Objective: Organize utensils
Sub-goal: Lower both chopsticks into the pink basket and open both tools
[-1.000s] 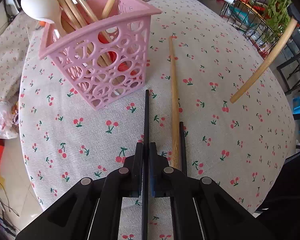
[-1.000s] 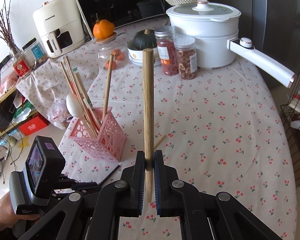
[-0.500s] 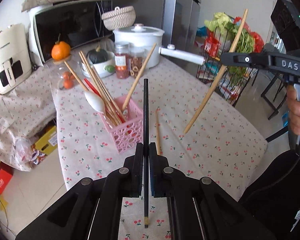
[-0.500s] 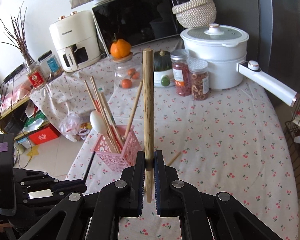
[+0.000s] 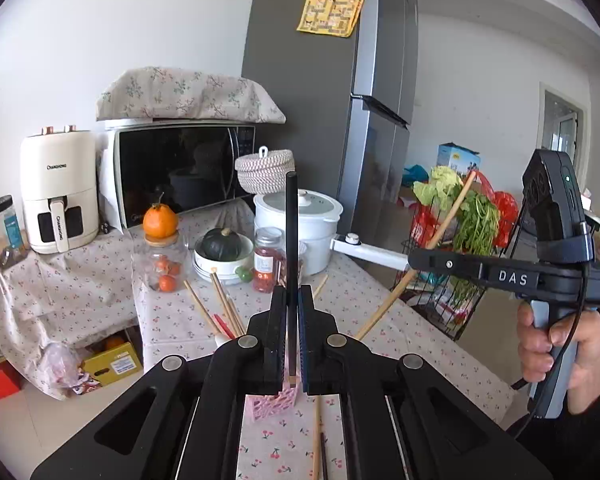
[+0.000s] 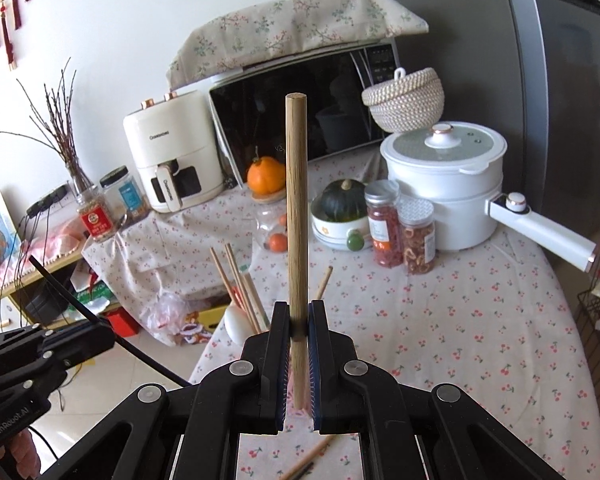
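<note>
Cherry-print tablecloth (image 6: 480,320) now far below: both lifted off it, left gripper (image 5: 293,336) clamped on black chopstick (image 5: 291,248), right gripper (image 6: 299,344) pinching wooden chopstick (image 6: 297,216), probably headed for pink holder (image 5: 274,400) underneath

The black chopstick (image 5: 291,240) is thin and dark, with a pale tip at its lower end, and it stands upright, clamped near that end. The wooden chopstick (image 6: 296,216) is light brown and round, with a flat top; it also stands upright and is held near its lower end. In the left view it appears tilted in the air above the table. The pink basket (image 5: 274,402) has walls with round holes and stands on the cherry-print cloth (only a small part of it shows). Several wooden chopsticks (image 6: 240,280) lean in it, and a white spoon (image 6: 238,322). Two more chopsticks (image 5: 318,436), one wooden and one black, lie flat on the cloth beside the basket.
</note>
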A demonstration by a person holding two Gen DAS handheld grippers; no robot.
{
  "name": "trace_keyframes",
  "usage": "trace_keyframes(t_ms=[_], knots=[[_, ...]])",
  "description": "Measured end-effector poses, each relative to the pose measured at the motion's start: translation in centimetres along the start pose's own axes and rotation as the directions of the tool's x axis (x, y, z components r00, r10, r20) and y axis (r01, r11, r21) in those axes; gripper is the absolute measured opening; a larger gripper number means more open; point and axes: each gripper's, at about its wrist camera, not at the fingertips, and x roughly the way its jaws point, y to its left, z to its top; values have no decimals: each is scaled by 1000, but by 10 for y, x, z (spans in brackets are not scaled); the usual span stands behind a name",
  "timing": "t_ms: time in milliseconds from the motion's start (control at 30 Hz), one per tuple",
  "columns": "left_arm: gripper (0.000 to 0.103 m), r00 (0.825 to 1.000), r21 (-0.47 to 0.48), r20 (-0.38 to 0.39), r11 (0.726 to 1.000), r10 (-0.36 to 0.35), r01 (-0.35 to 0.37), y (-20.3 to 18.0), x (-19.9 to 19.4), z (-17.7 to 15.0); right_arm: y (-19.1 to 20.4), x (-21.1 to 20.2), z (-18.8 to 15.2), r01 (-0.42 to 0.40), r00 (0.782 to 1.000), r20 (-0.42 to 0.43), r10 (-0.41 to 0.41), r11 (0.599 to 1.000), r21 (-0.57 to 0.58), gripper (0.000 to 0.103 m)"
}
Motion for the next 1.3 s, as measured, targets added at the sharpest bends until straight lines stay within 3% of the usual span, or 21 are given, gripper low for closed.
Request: trace_keyframes(t_ms=[233, 633, 767, 967, 1000, 1033, 1067, 1133, 1300], knots=[[5, 997, 17, 10, 997, 74, -75, 3, 16, 4, 8, 9, 10, -21, 999, 36, 20, 999, 26, 5], [5, 978, 1, -179, 994, 109, -111, 18, 75, -14, 22, 54, 9, -4, 1000, 28, 4, 1000, -9, 5], [5, 965, -13, -240, 994, 106, -112, 24, 93, -22, 20, 78, 7, 9, 999, -38, -9, 1000, -10, 5], [7, 966, -59, -240, 992, 97, -114, 32, 102, -24, 17, 110, -4, 38, 991, -130, -41, 999, -21, 5], [9, 965, -70, -243, 991, 95, -115, 33, 102, -23, 16, 113, -5, 34, 990, -135, -36, 999, -18, 5], [17, 965, -81, -246, 990, 92, -115, 33, 101, -23, 14, 115, -6, 25, 990, -136, -27, 1000, -11, 6], [32, 964, -92, -250, 989, 88, -115, 33, 99, -24, 12, 116, -6, 16, 991, -134, -16, 1000, 1, 13], [53, 966, -109, -248, 988, 79, -109, 33, 95, -25, 8, 114, -4, 5, 991, -131, -1, 1000, 25, 16], [61, 957, -102, -283, 990, 61, -94, 27, 85, -32, -1, 95, 1, -17, 997, -79, 22, 998, 64, 35]])
